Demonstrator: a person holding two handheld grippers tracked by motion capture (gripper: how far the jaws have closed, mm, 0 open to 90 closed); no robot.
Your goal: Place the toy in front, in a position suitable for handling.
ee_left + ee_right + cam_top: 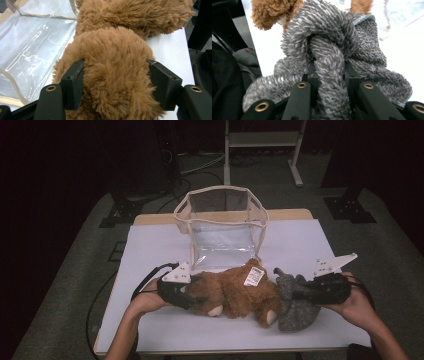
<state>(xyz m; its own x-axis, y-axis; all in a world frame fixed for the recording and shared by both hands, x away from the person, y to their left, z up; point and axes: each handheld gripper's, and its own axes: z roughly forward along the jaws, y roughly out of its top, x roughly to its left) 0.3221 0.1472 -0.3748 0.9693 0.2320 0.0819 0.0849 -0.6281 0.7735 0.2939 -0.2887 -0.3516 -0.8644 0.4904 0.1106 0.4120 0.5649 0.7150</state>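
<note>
A brown plush bear (235, 292) lies on its side on the white table (165, 330), a paper tag (254, 276) on it. My left gripper (192, 292) is shut on the bear's left end; in the left gripper view the two black pads (73, 83) press into a rounded lump of brown fur (115, 75). Beside the bear's right end lies a grey plush toy (296, 306). My right gripper (300, 295) is shut on it, and in the right gripper view a thick fold of grey fur (329, 67) is pinched between the jaws.
A clear plastic bag with a beige rim (221, 225) stands open just behind the bear, its transparent wall (35, 45) close to the left gripper. The table's front edge (225, 351) runs near both forearms. A metal stand (260, 150) is on the floor beyond.
</note>
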